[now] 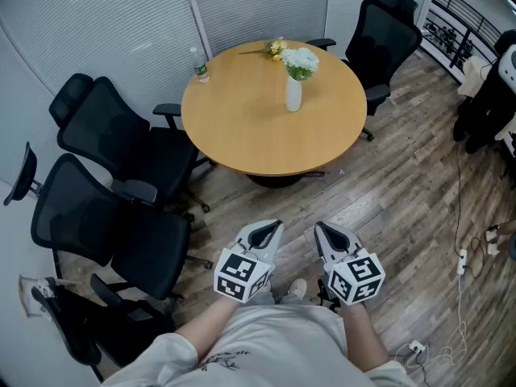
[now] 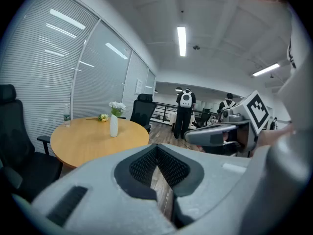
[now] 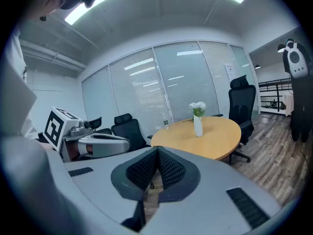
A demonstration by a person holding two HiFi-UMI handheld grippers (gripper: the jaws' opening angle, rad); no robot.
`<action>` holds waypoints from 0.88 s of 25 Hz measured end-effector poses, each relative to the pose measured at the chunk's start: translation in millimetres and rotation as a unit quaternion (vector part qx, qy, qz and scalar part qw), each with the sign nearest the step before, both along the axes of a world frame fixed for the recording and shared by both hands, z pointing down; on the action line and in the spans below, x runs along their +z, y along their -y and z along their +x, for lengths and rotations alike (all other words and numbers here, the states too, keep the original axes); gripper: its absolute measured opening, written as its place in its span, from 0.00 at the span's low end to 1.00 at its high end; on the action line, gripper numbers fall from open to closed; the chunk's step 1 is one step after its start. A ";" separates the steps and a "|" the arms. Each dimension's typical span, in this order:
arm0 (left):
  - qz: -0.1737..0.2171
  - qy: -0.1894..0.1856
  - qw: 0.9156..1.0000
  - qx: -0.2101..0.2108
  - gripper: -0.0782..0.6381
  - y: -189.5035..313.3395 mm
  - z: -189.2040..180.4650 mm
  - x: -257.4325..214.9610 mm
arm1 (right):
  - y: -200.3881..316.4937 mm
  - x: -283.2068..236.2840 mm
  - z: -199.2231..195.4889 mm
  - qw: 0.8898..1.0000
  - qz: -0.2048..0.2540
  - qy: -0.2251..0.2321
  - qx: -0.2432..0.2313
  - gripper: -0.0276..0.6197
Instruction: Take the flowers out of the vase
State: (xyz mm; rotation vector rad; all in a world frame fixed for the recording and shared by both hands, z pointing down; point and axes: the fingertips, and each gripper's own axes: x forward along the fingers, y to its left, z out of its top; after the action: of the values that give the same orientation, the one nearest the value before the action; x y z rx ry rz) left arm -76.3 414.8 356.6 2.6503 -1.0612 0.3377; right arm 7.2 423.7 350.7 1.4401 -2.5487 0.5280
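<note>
Both claws hang low in front of the person, well short of the table. The left claw (image 1: 272,228) has its smooth grey jaws pressed together with nothing between them, the ribbed black pads meeting in a thin seam. The right claw (image 1: 321,230) is the same, closed and empty.

The vase (image 1: 293,93) stands upright near the middle of the table (image 1: 242,135). It is a slim, glossy white bottle shape that narrows at the neck. The flowers (image 1: 301,60) sit in its mouth, a rounded white cluster above green stems and leaves. A loose posy (image 1: 276,50) of yellow and pale blooms lies flat by the far rim, apart from the vase. A clear plastic bottle (image 1: 201,65) with a green label stands upright near the left rim.

The table top is round and smooth, a warm honey wood tone with a matt finish, on a dark central foot. Two black office chairs (image 1: 113,135) with mesh backs and headrests crowd its left side, and a third chair (image 1: 387,27) of the same kind is at the far right.

The floor (image 1: 403,184) is grey-brown wood planking. A white cable (image 1: 463,258) trails across it at the right. Behind the table run pale glass panels (image 1: 105,14) lined with fine horizontal slats.
</note>
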 end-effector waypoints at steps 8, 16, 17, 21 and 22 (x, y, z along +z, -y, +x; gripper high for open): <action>0.000 0.002 1.000 0.003 0.12 4.6 10.9 0.2 | 4.2 1.5 9.3 1.000 0.000 0.004 0.000 0.05; 0.003 0.006 1.000 -0.001 0.12 16.8 25.9 -1.7 | 16.1 0.0 22.9 0.999 -0.001 0.032 -0.009 0.05; 0.004 0.007 1.000 -0.002 0.12 18.8 29.6 -2.0 | 18.5 0.1 26.5 1.000 0.002 0.025 -0.009 0.05; 0.008 0.004 1.000 -0.009 0.12 26.8 46.1 -4.8 | 27.4 0.1 42.8 1.000 0.005 0.016 -0.014 0.05; 0.010 0.003 1.000 -0.010 0.12 27.8 50.3 -5.1 | 28.9 0.2 47.4 1.000 0.005 0.016 -0.016 0.05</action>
State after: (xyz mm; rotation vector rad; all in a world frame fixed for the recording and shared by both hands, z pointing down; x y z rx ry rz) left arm -26.0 387.0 351.5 2.6557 -1.0988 0.3324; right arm 54.5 394.9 350.9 1.4030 -2.5984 0.5393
